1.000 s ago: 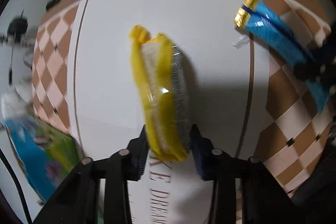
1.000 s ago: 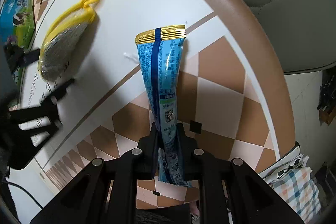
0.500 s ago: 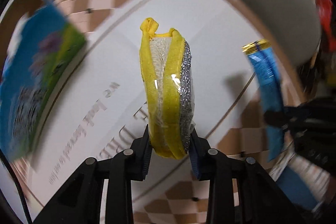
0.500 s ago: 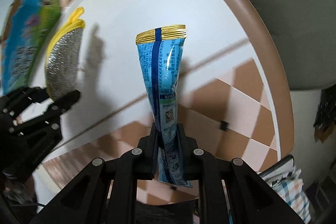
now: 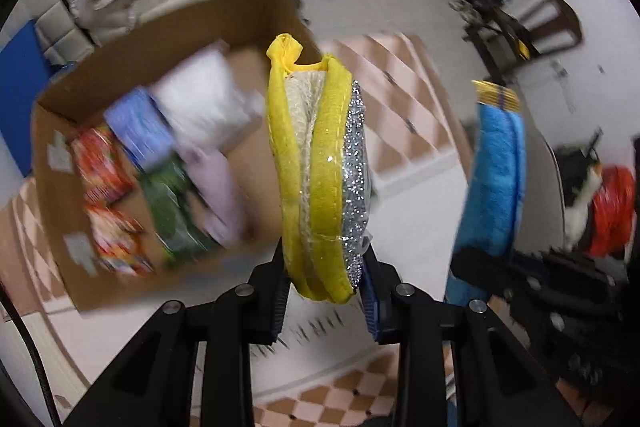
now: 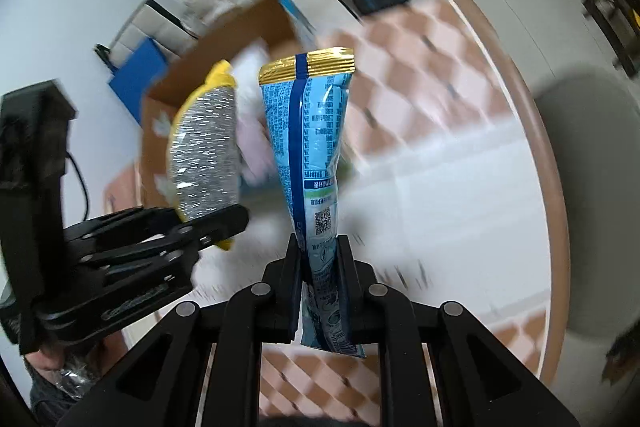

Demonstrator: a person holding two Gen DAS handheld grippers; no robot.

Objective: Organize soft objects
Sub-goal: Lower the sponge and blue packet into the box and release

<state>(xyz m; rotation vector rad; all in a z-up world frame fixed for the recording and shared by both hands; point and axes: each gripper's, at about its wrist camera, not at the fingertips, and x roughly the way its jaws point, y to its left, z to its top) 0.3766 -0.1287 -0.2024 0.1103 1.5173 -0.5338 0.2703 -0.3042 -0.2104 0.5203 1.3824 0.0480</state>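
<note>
Yellow cloth edging wrapped the scrub pad [image 5: 320,171], a netted cream core on one side and glittering silver mesh on the other, all sealed in clear film. The left hand-held gripper [image 5: 325,289] held it clamped at its lower end, so the pad stood upright straight ahead of the fingers, off the table [image 5: 420,227]. It looked light and squashy; the film seemed slippery, so a pinch across the thick cloth rim was probably the surest hold. The right hand-held gripper [image 6: 320,267] was closed flat on the lower part of a blue packet [image 6: 316,155] with a gold crimped top, which rose upright ahead of it. That packet appeared thin, limp and glossy, best gripped across its flat faces. Beyond and left of the pad sat an open cardboard box [image 5: 160,39] holding blurred soft packs.
</note>
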